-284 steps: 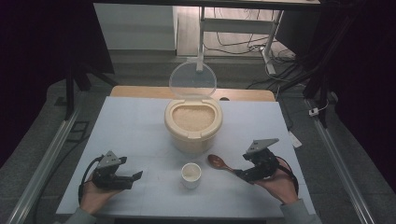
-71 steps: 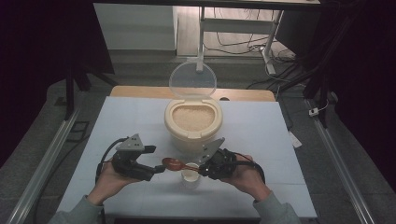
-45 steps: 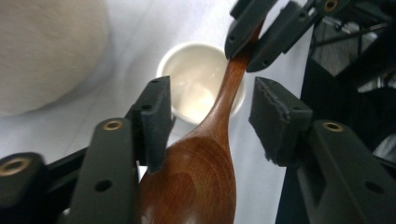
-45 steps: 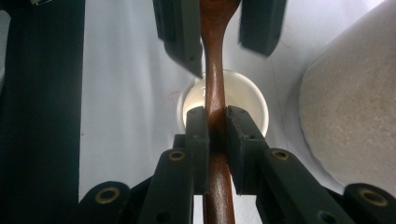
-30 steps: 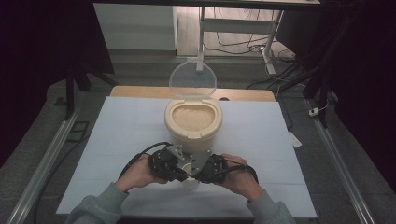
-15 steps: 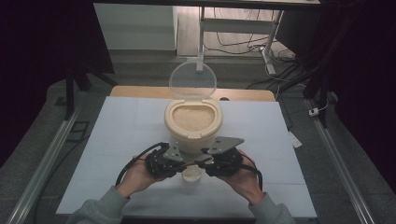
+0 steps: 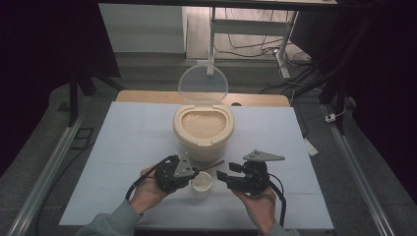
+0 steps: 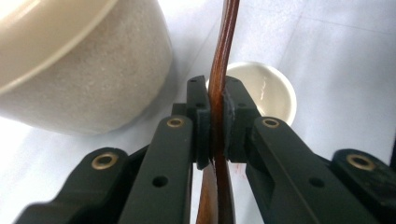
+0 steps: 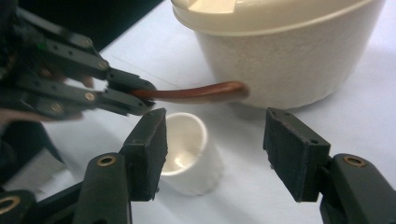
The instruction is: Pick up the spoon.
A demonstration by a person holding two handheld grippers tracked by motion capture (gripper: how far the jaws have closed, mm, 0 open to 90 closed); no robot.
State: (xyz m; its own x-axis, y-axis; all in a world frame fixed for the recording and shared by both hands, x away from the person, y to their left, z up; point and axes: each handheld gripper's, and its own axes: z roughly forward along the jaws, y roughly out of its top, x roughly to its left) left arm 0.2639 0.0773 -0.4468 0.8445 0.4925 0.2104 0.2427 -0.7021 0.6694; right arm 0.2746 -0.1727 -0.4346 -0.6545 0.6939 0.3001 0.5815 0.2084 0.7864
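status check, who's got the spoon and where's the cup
Left tongs shut on the brown spoon, handle out over the white cup. Right tongs open, empty, facing the cup. Rice container just behind, lid up.

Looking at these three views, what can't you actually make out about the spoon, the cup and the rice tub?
- Brown wooden spoon: its bowl end is hidden in the high view by the left tongs and cut off by the bottom edge in the left gripper view.
- Small white cup: whether anything is inside is too washed out to tell.
- Round cream rice tub: how deep the rice goes is hidden.
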